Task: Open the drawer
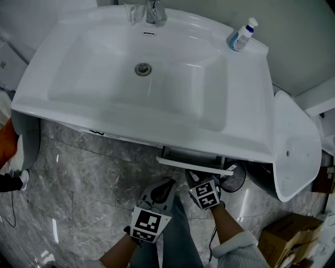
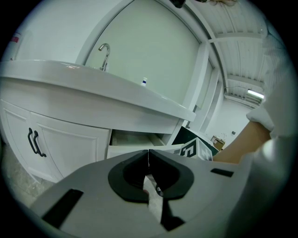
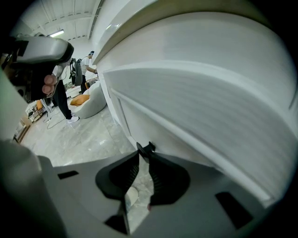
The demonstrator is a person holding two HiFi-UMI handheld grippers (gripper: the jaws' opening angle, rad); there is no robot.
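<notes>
Bottle (image 1: 242, 35) on basin (image 1: 251, 110) rear right rim, drawer (image 1: 194, 163) under basin, right claw (image 1: 194, 178) seemingly on its handle (image 3: 149, 148)

1. A glossy grey marbled tile floor (image 1: 78, 178) carries a white vanity cabinet (image 2: 70, 139) and, to the person's right, a brown cardboard box (image 1: 288, 238).
2. The cabinet's white ceramic basin top (image 1: 246, 104) bears a chrome tap (image 1: 155, 11) at the back and a small white-and-blue bottle (image 1: 242, 35) at its back right corner.

Grey marble-look floor (image 1: 89, 172), glossy; pale wall (image 1: 298, 47) at back; cardboard box (image 1: 285, 238) btm right; ceiling strip light (image 2: 253, 94) on.
</notes>
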